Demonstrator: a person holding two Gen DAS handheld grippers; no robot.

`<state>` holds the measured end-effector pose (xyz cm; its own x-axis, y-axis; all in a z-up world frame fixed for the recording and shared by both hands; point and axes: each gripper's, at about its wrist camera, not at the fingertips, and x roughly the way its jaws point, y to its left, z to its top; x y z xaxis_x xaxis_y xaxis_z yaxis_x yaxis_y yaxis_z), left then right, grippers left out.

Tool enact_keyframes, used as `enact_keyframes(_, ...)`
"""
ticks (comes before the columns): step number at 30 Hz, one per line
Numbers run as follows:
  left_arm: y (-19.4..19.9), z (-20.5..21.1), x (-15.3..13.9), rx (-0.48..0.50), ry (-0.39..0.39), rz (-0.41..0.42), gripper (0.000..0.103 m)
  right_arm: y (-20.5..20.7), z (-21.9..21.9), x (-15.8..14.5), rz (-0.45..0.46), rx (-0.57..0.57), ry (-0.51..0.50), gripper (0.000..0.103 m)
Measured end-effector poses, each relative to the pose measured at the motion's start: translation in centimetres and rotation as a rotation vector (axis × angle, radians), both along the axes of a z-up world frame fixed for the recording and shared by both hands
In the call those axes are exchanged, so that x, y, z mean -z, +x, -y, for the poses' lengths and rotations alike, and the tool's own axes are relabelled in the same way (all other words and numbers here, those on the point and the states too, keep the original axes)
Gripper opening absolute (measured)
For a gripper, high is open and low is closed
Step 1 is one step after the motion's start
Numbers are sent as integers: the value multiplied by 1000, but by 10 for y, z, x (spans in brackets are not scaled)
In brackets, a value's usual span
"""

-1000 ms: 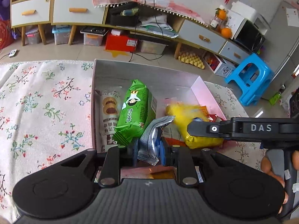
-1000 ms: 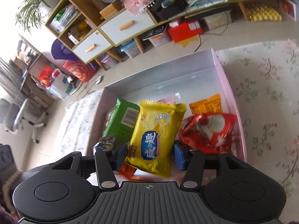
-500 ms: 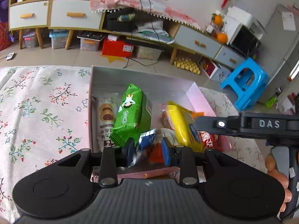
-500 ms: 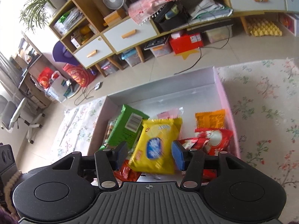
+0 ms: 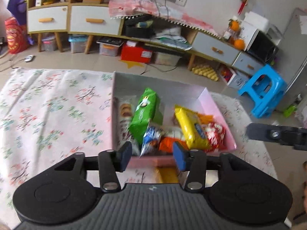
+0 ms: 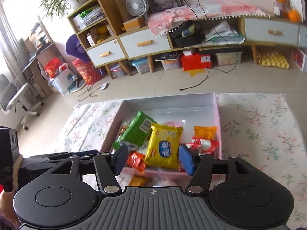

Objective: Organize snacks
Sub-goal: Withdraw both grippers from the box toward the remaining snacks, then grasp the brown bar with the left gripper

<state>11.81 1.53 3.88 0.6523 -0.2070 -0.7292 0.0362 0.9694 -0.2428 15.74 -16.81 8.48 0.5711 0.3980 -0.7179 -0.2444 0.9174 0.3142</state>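
The snacks lie heaped in the pink box [image 5: 218, 111] on the flower-patterned cloth [image 5: 48, 105], and both have only just been let go. A second ago the left hand-held gripper [image 5: 152, 154] was clamped on the silver-blue foil packet [image 5: 150, 140]; now its jaws have just been opening and stand apart with nothing pressed between the blue pads, the packet resting in the box against the lower end of the green biscuit pack [image 5: 144, 114]. The right hand-held gripper [image 6: 153, 159] had the yellow cracker pack [image 6: 164, 146] between its pads a second ago; its jaws too have just been opening, and the pack lies flat in the middle of the box, beside the red-and-white packet [image 6: 204, 144] and in front of the small orange sachet [image 6: 205, 132]. An orange-red packet [image 6: 136, 160] sits at the near wall, partly under the yellow one. Both views now take in more of the room and the box looks further off, so the hands seem to have drawn up and back. I judge two placements finished and both tools free. Something yellow-orange [image 5: 167, 174] shows blurred on the cloth just outside the near wall of the box, below the left pads; it may be the next item to go in, though I cannot tell what it is.
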Motion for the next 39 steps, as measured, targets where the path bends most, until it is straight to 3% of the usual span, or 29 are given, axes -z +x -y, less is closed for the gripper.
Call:
enact_keyframes(4,-17,10,-2,-23,89,-15,57,-22,10,-4,-5,0,-32,64)
enact_keyframes(10,-45,20,-7,-25,69,-11,70,-62,22,-2,-11,-13,-27,66)
enact_keyframes(15,-58,32,-8,-38,132,17,78,-92,27,1,6,-19,-41,74)
enact_keyframes(29,-59,50,15,-70,212,-34,81,-96,17,25,-68,-58,-63,76)
enact_keyframes(33,-64,55,15,-69,236,-21,87,-92,21,29,-88,-13,-95,87)
enact_keyframes(39,-64,56,16,-70,241,-24,89,-86,26,40,-133,24,-113,88)
